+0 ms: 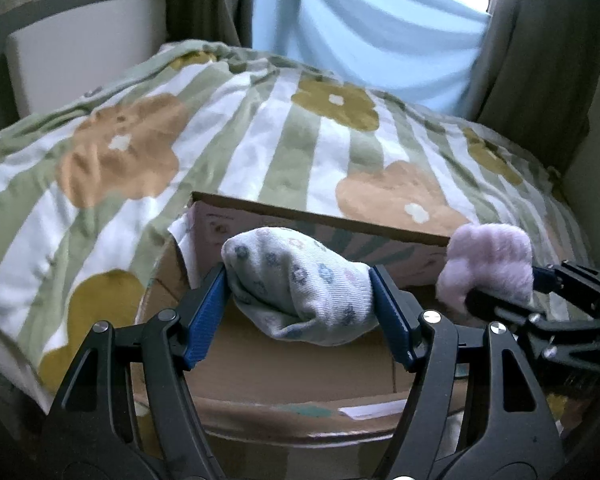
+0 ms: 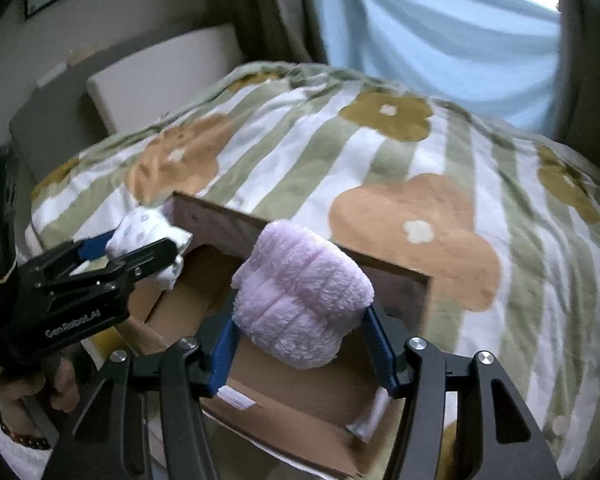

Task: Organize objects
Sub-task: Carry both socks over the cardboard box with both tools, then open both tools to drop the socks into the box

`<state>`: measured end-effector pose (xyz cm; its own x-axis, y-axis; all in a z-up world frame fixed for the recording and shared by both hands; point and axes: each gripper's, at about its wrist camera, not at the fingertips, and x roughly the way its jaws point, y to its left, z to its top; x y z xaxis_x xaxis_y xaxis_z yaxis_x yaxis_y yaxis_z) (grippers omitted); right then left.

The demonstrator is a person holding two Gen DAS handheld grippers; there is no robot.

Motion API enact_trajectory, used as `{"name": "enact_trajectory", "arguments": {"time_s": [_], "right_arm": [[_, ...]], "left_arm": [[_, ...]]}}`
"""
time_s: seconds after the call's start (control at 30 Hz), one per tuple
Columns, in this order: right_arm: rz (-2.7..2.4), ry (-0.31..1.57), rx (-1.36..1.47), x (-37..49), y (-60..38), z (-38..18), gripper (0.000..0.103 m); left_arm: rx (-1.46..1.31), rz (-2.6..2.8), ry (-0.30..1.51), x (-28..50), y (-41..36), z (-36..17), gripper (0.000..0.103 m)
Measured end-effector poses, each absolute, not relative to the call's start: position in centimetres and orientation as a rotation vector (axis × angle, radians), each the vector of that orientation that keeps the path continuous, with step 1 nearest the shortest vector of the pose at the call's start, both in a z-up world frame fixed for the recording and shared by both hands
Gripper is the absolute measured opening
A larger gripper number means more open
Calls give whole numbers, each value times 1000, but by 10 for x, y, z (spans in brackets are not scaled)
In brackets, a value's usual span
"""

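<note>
— Left gripper first: how does it sit?

— Angled downward over the open cardboard box, its blue pads clamped on either side of a rolled white sock with small printed flowers. The sock bulges between the pads and hangs clear of the box floor.

— And the right gripper?

— Same downward tilt, just beside the left one and also above the box. It is squeezed onto a fluffy pale pink sock bundle, which swells out above and below the pads.

— Can you see the hands themselves?

— Only one. In the right wrist view, fingers wrap the handle under the left gripper's black body, and a beaded bracelet circles that wrist. The right hand is out of view.

— Where is the box?

— On a bed, resting on a duvet with green and white stripes and big tan and olive flowers. Its inside looks brown and bare beneath the two socks, with a far wall standing up behind them.

— Beyond the bed?

— A pale blue curtain at the window, darker drapes at its sides, and a white cushion off the bed's left corner. Edges look blurred.
</note>
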<state>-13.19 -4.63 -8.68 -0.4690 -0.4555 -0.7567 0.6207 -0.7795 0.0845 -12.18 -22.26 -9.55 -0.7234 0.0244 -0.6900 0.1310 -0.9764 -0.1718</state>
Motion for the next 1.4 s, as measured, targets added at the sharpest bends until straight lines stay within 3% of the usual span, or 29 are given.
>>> {"name": "enact_trajectory", "arguments": {"time_s": [0.3, 0.77, 0.8, 0.87, 0.9, 0.97, 1.03, 1.4], "right_arm": [[-2184, 349, 1140, -127, -77, -118, 53], [-2190, 327, 1175, -130, -73, -121, 53], [-2189, 326, 1178, -130, -72, -121, 53], [-2188, 327, 1187, -131, -72, -121, 54], [-2181, 326, 1198, -132, -73, -122, 56], [-2188, 317, 1220, -133, -71, -122, 80], [-2210, 334, 1220, -133, -70, -122, 86], [-2251, 382, 1211, -128, -61, -125, 87]], "left_arm": [[1220, -2829, 370, -135, -236, -123, 67], [1218, -2849, 326, -141, -225, -118, 67], [1218, -2849, 321, -141, -223, -117, 71], [1203, -2847, 297, -142, -221, -114, 90], [1184, -2842, 275, -141, -219, -112, 102], [1146, -2845, 235, -139, -217, -107, 103], [1152, -2858, 227, -140, -214, -105, 103], [1167, -2845, 273, -132, -217, -104, 103]]}}
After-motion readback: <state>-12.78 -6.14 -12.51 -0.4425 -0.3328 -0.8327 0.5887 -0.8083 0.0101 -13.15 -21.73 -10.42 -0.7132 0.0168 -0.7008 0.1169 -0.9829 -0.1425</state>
